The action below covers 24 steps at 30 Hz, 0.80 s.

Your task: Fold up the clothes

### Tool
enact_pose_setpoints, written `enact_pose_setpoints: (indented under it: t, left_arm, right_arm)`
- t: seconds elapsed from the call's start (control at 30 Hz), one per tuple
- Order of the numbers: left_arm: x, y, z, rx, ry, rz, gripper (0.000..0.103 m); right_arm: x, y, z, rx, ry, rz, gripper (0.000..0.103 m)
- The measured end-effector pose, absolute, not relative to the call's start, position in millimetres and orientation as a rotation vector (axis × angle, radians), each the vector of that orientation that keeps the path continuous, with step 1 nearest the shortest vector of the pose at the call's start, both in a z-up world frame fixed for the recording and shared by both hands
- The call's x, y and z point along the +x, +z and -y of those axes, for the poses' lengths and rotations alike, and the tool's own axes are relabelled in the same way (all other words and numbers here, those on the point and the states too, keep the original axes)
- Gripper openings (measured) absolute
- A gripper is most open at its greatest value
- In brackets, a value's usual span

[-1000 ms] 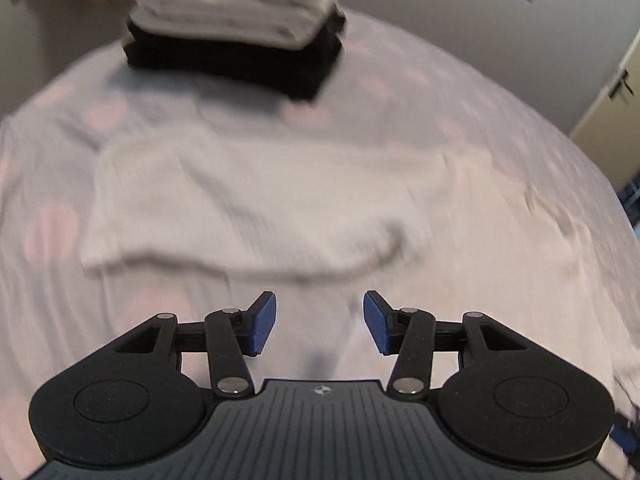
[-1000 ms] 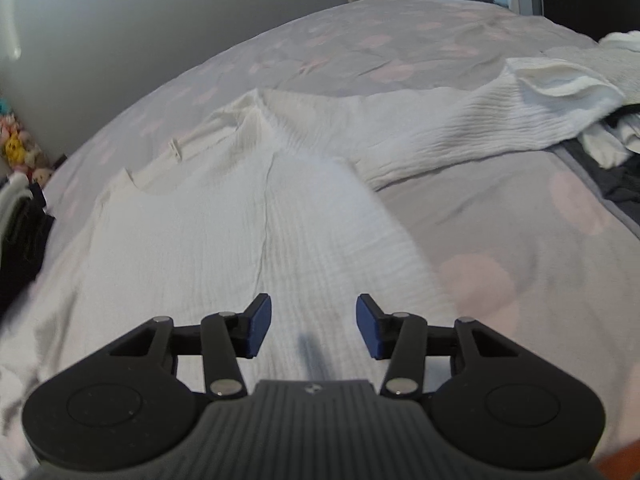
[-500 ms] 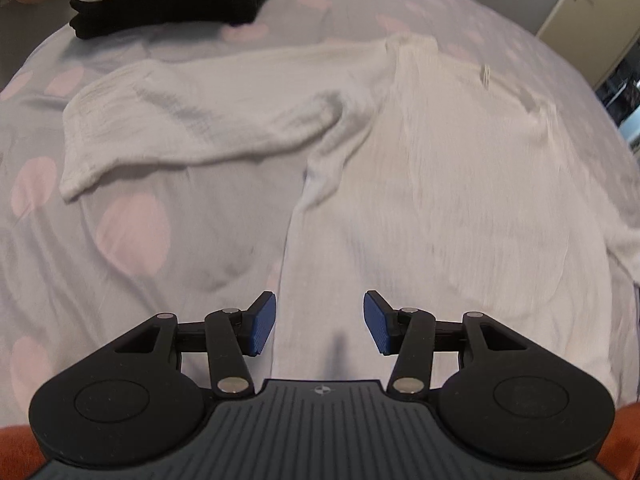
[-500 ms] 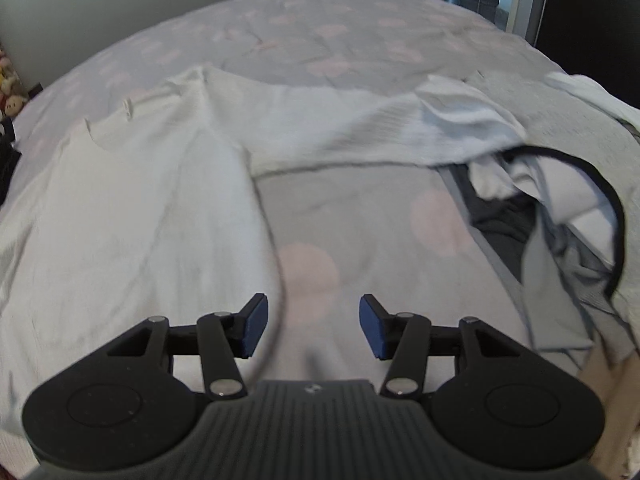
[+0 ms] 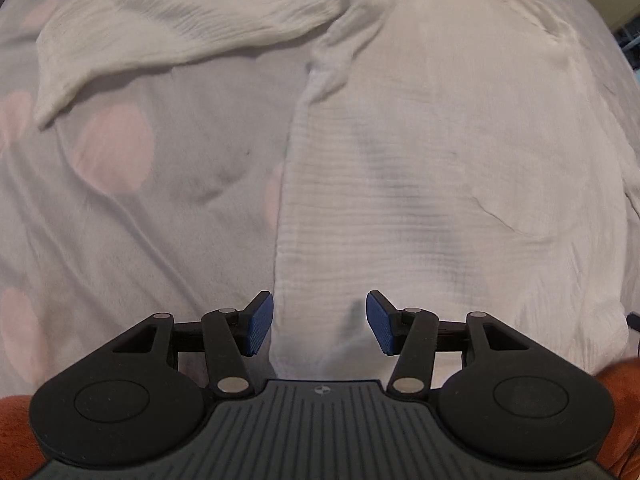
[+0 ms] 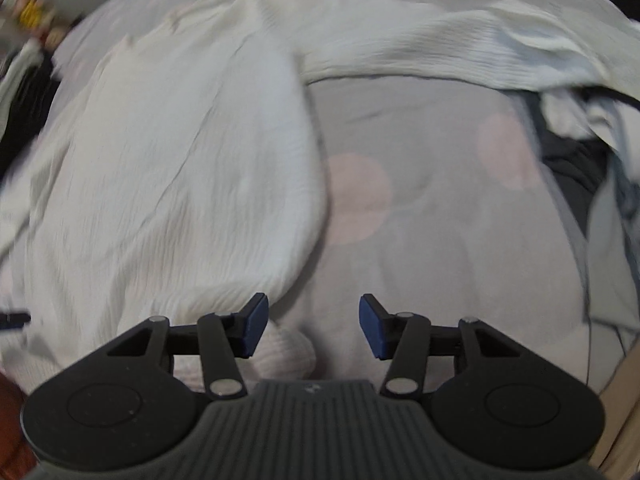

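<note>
My left claw [image 5: 319, 322] pointed steeply down at the bed [image 5: 168, 200], its blue pads [image 5: 258, 324] apart and opening, nothing pinched. The white shirt [image 5: 440, 168] lay flat on the grey cover with pink dots; its side edge ran from 12 o'clock straight down to the gap between my pads, so the cloth lay under the right pad and the cover under the left. One sleeve [image 5: 180, 36] stretched out toward 10 o'clock, wrinkled, its cuff lying on the cover.

My right claw [image 6: 313, 326] also pointed down, pads spread but closing, gripping nothing. There the shirt [image 6: 168, 168] filled the view from 9 to 12 o'clock, its lower corner just at my left pad [image 6: 254, 326]. The other sleeve [image 6: 440, 52] ran toward 2 o'clock, ending at a heap of clothes [image 6: 592, 152] at 3 o'clock. Bare cover [image 6: 440, 240] lay under my right pad.
</note>
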State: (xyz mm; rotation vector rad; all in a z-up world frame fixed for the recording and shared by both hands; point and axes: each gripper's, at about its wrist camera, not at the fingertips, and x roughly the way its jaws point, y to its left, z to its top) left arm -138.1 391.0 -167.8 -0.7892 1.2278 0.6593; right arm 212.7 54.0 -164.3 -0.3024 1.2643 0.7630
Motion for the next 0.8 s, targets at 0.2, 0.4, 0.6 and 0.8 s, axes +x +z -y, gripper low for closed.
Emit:
enact_pose_setpoints:
  t: [0.2, 0.4, 0.6, 0.8]
  left_arm:
    - [-136.3, -147.7, -411.7, -0.732, 0.677, -1.125, 0.060]
    - [-109.0, -125.7, -456.7, -0.568, 0.730, -1.051, 0.060]
    - [-61.9, -118.9, -509.7, -0.463, 0.735, -0.978, 0.060]
    - [-8.8, -141.3, -551.3, -0.334, 0.702, -1.014, 0.061]
  right_arm:
    - [215.9, -157.8, -71.1, -0.304, 0.745, -1.179, 0.054]
    - [227.9, -159.7, -91.8, -0.301, 0.775, -1.122, 0.054]
    - [257.3, -155.8, -127.7, -0.366, 0.819, -1.061, 0.054]
    - [302.1, -157.4, -166.6, -0.399, 0.827, -0.927, 0.053]
